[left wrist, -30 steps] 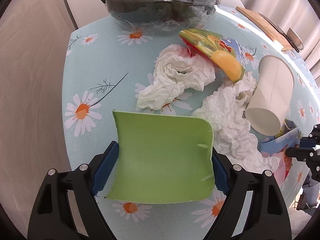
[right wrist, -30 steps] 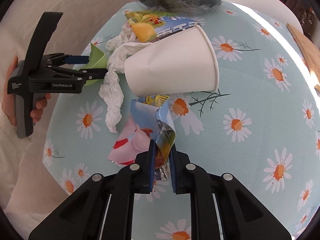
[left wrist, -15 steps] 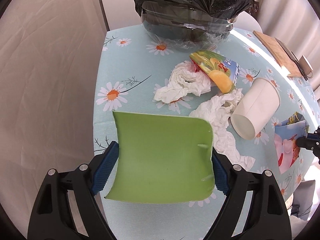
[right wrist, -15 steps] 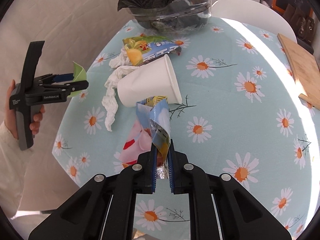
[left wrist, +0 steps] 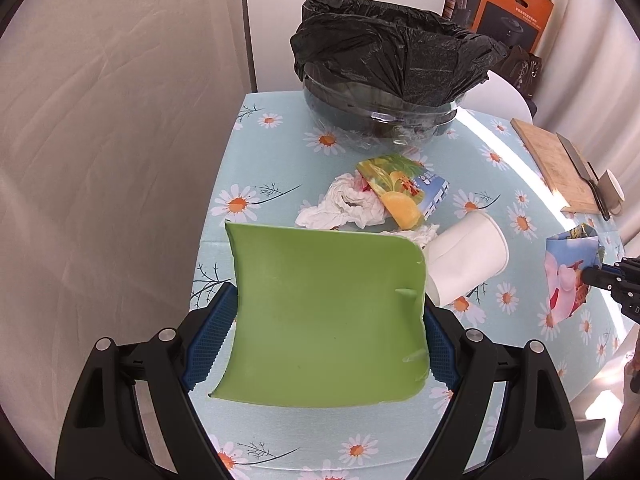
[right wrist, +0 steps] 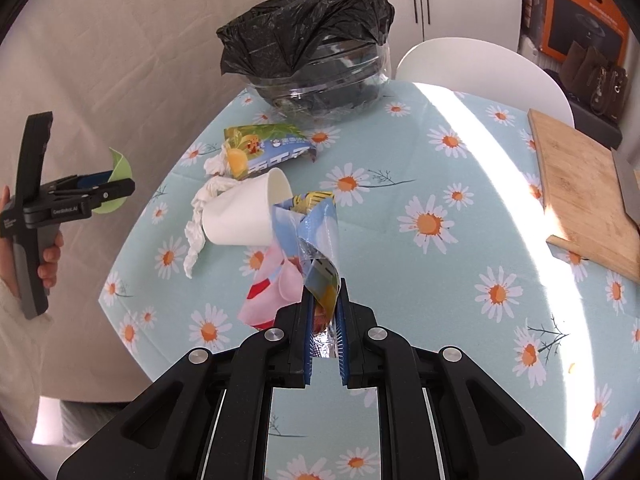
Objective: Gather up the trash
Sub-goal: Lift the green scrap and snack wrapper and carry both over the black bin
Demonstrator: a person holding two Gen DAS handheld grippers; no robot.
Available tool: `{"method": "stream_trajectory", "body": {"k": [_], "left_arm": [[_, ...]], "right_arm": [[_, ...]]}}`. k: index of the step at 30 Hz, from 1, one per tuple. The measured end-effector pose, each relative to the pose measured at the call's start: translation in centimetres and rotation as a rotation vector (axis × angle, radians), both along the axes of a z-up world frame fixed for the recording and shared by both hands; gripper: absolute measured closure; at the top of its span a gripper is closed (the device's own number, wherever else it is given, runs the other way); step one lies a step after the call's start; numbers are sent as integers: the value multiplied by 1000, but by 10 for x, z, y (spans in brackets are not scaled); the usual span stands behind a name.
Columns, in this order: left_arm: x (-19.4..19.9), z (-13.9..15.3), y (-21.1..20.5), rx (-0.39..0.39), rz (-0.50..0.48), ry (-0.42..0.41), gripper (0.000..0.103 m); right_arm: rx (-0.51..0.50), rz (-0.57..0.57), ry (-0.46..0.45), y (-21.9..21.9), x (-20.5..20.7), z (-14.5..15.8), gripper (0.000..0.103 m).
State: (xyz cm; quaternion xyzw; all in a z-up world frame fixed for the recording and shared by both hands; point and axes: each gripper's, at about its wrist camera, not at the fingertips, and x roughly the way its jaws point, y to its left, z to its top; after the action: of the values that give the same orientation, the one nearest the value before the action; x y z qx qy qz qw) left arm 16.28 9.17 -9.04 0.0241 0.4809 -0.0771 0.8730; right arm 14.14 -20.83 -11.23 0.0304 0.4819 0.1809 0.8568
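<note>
Both grippers hang above the table [right wrist: 400, 184]. Left gripper [left wrist: 328, 320] clamps a bent green plastic piece [left wrist: 324, 316] between its blue pads, while the right gripper [right wrist: 324, 312] pinches a crumpled blue and pink snack wrapper [right wrist: 308, 248] lifted off the daisy cloth. Below lie a tipped white paper cup [right wrist: 244, 216], crumpled tissues [left wrist: 344, 208] and a yellow juice pouch [left wrist: 400, 188], near the black-bagged bin [right wrist: 316, 60].

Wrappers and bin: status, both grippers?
Left gripper shut on green sheet. Right gripper shut on snack wrapper, held above the table. Bin ahead, path open; paper cup, tissues uncollected.
</note>
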Motion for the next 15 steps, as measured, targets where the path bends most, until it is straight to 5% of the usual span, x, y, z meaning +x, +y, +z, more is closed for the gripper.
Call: {"method": "stream_trajectory", "body": {"k": [15], "left_arm": [[22,51,-13,-6,-5,-100,20]], "right_arm": [[-65,-15,-128,-24,46,52,94]]}}
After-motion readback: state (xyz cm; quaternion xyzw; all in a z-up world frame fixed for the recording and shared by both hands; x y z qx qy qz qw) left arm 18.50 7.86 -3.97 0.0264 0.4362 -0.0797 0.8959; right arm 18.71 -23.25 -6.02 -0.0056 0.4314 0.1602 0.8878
